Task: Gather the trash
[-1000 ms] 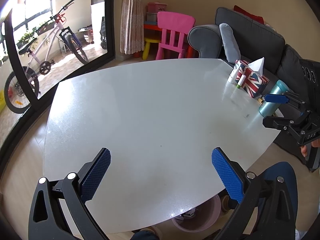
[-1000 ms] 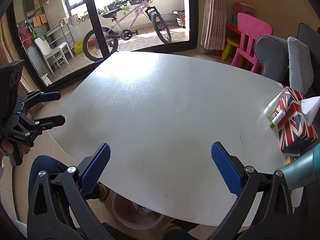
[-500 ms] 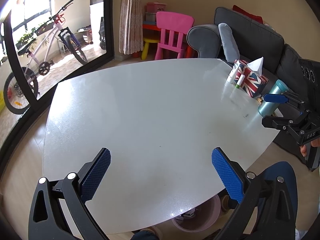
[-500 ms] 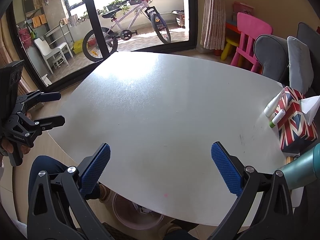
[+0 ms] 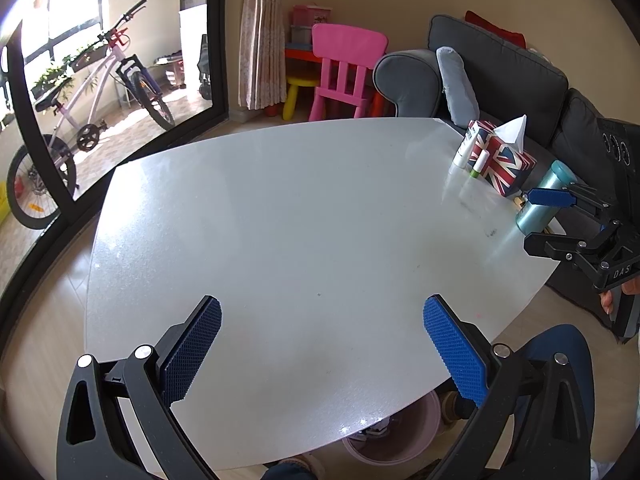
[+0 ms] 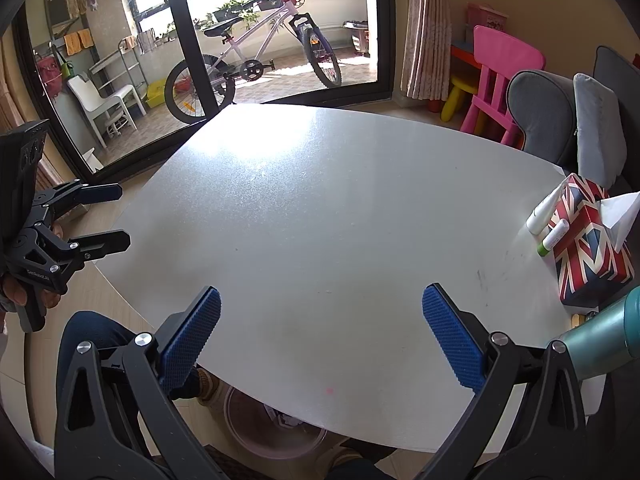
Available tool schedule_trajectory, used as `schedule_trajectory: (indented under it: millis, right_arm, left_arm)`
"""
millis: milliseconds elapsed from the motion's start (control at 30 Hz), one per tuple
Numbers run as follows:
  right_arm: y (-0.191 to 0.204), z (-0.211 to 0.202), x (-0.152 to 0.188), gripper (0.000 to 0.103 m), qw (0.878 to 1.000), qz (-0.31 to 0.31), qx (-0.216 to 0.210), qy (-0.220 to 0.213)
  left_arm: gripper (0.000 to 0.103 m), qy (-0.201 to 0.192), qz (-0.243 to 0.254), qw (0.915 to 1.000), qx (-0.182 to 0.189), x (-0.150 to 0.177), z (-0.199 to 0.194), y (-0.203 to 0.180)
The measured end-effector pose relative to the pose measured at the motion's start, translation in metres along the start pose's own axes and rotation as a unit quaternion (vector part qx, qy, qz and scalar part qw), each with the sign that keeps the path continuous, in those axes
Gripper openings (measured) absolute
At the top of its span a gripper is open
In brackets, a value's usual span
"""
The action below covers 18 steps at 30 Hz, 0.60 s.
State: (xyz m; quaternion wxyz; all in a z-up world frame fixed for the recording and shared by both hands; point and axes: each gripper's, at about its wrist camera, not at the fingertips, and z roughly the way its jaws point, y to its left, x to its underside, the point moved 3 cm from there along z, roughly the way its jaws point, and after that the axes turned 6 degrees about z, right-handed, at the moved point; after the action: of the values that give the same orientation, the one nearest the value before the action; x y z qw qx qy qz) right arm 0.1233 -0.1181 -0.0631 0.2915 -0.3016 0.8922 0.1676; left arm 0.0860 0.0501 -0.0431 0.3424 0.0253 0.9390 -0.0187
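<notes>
Both the left hand-held gripper (image 5: 322,320) and the right hand-held gripper (image 6: 320,312) hover wide apart, holding nothing, over the white tabletop (image 5: 300,220); a pink bin (image 6: 248,436) sits beneath its near edge.

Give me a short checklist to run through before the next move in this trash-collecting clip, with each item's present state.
1. Left gripper open and holding nothing: ok.
2. Right gripper open and holding nothing: ok.
3. Trash left on the table to pick up: cannot tell; only a tissue box, two small tubes and a teal bottle stand along its right edge, none clearly trash.
4. Pink bin within reach under the near table edge: ok, partly hidden by the tabletop.
5. Bin contents: some scraps show inside; how full it is, cannot tell.
6. The two grippers apart from each other: ok.
</notes>
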Motion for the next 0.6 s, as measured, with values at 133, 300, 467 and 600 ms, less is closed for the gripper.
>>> schedule_trajectory:
  millis: [133, 300, 467, 600]
  right_arm:
    - [-0.0004, -0.0003, -0.0005, 0.099, 1.000, -0.001, 0.000, 0.000]
    - [-0.0001, -0.0004, -0.0003, 0.099, 1.000, -0.001, 0.000, 0.000]
    - [0.0000, -0.0003, -0.0004, 0.099, 1.000, 0.000, 0.000, 0.000]
    - [0.0003, -0.0002, -0.0003, 0.099, 1.000, -0.001, 0.000, 0.000]
  left_arm:
    - [0.097, 0.000, 0.000, 1.0000, 0.001, -0.0009, -0.0001, -0.0003]
    - [0.097, 0.000, 0.000, 1.0000, 0.002, -0.0009, 0.0000, -0.0002]
    - [0.097, -0.001, -0.001, 1.0000, 0.003, -0.0016, -0.0008, 0.0002]
    - [0.097, -0.001, -0.001, 1.0000, 0.004, -0.0019, -0.0008, 0.0001]
